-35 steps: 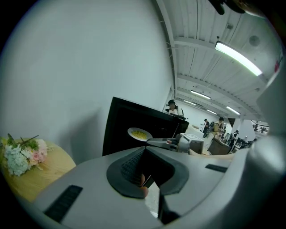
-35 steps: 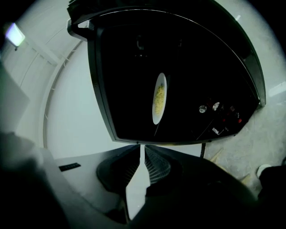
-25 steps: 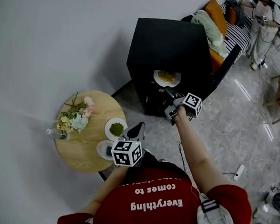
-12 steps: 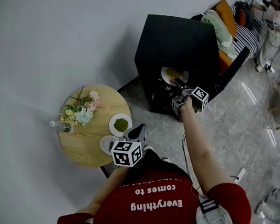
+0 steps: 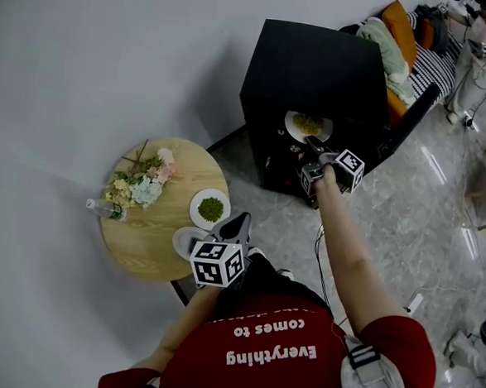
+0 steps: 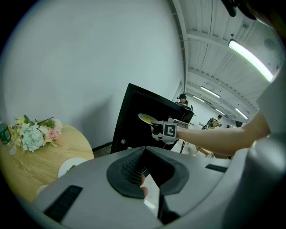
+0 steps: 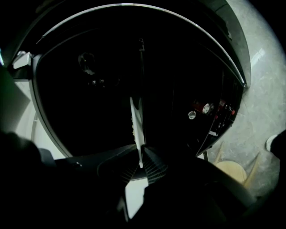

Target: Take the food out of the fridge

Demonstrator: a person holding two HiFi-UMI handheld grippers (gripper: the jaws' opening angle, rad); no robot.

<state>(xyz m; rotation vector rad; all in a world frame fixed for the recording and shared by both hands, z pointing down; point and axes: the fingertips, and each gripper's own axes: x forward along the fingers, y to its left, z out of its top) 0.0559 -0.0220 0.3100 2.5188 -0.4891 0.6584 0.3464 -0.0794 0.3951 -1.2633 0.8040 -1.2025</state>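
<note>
Between right tongs (image 7: 141, 162), plate rim (image 7: 136, 120)

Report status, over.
Right gripper just closed on rim of food plate inside fridge. Left gripper shut, empty, beside table. Door open, nothing blocking.

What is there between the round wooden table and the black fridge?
Nothing stands there: only a strip of bare grey floor separates the table from the fridge. The head view shows this best.
</note>
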